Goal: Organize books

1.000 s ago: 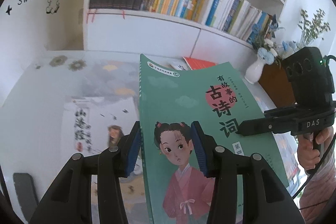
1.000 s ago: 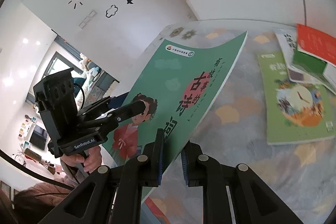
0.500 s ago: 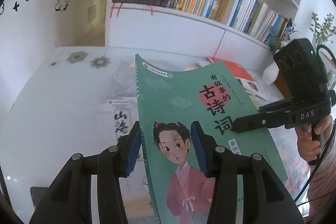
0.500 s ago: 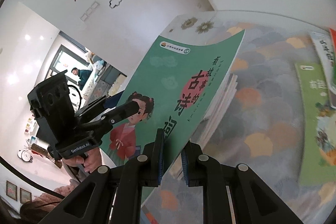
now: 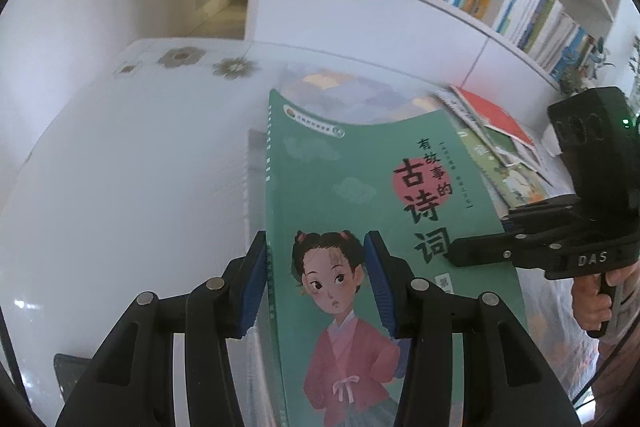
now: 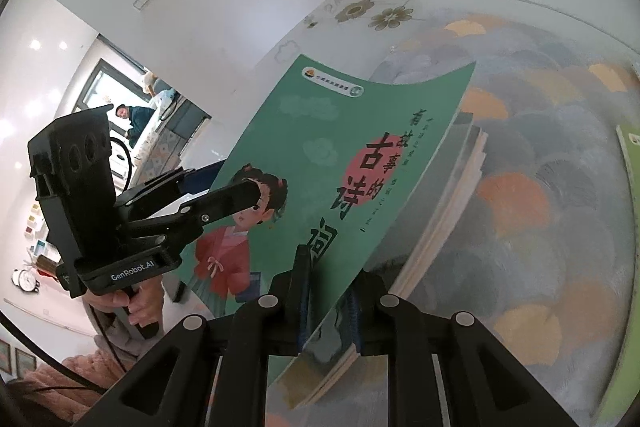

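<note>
Left wrist view: left gripper [image 5: 316,283] and right gripper [image 6: 328,303] both clamp green book [image 5: 360,211], now lower over desk [image 5: 120,187]; loose books [image 5: 496,131] lie at the far edge. Right wrist view shows stack [image 6: 452,203] beneath it.

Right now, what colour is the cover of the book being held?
Green cover, with a girl in a pink robe; clearest in the left wrist view.

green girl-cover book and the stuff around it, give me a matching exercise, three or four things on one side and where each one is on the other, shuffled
Things:
1. green book
2. red-covered book
3. left gripper
4. right gripper

Places:
A. lying among loose books near the shelf unit
B. clamped on the green book's long edge opposite the spine
C. held in the air by both grippers
D. gripping the green book's spine side, one finger over the girl's picture

Pairs: 1-C, 2-A, 3-D, 4-B
</note>
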